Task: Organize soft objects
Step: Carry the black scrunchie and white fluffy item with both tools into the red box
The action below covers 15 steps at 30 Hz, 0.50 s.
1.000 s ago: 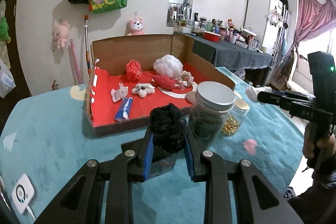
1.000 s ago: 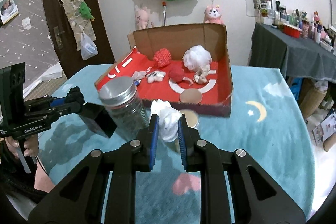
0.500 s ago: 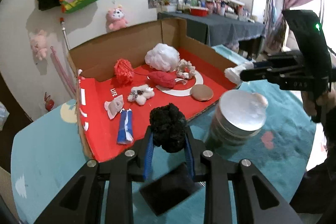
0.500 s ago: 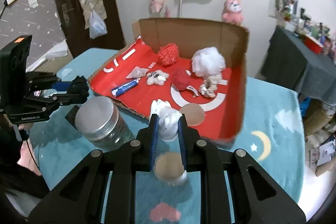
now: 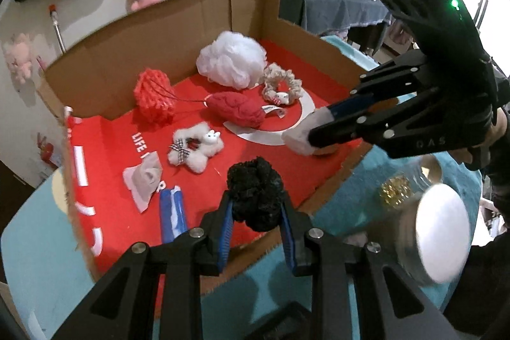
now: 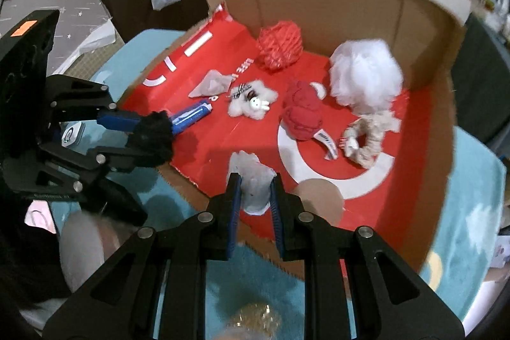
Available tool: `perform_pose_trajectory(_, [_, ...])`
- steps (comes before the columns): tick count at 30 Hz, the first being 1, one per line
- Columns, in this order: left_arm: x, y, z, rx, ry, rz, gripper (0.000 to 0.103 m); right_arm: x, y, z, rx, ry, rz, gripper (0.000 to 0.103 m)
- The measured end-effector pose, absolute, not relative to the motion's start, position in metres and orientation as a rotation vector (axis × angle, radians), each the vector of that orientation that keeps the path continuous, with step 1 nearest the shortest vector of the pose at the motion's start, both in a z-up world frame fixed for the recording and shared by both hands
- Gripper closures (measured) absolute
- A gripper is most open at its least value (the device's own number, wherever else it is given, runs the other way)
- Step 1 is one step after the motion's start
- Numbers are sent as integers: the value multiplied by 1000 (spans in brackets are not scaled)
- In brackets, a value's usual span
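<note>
My left gripper (image 5: pixel 256 212) is shut on a black fluffy scrunchie (image 5: pixel 255 190) and holds it over the front edge of the open cardboard box (image 5: pixel 178 31). My right gripper (image 6: pixel 255 196) is shut on a small white soft toy (image 6: pixel 253 184), also over the box's front edge; it shows in the left wrist view (image 5: pixel 299 137). The red box floor holds a white bath pouf (image 5: pixel 231 59), a red pouf (image 5: pixel 154 96), a red plush (image 5: pixel 237 109), a beige scrunchie (image 5: pixel 280 85) and a white fluffy hair clip (image 5: pixel 196 148).
A metal-lidded glass jar (image 5: pixel 436 235) and a smaller jar of gold bits (image 5: pixel 395 190) stand on the teal tablecloth (image 5: pixel 41 244) right of the box. A blue tube (image 5: pixel 172 215) and a grey pouch (image 5: pixel 143 180) lie in the box's front left. A tan round pad (image 6: pixel 318 196) lies at its front.
Both grippers have moved forward and up from the jars, carrying the black scrunchie and the white toy over the box's front edge. The view now looks down into the box.
</note>
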<state>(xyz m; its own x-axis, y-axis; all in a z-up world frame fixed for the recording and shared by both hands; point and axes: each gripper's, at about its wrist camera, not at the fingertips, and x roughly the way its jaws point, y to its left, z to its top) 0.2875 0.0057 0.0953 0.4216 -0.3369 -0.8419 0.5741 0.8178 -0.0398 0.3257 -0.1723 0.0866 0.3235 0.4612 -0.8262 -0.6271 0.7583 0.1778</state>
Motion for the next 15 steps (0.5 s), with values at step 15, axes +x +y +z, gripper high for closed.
perform_pose_trajectory(15, [340,-8,54,304,1132,-542,74,382,-155,50,-145,1226,686,85])
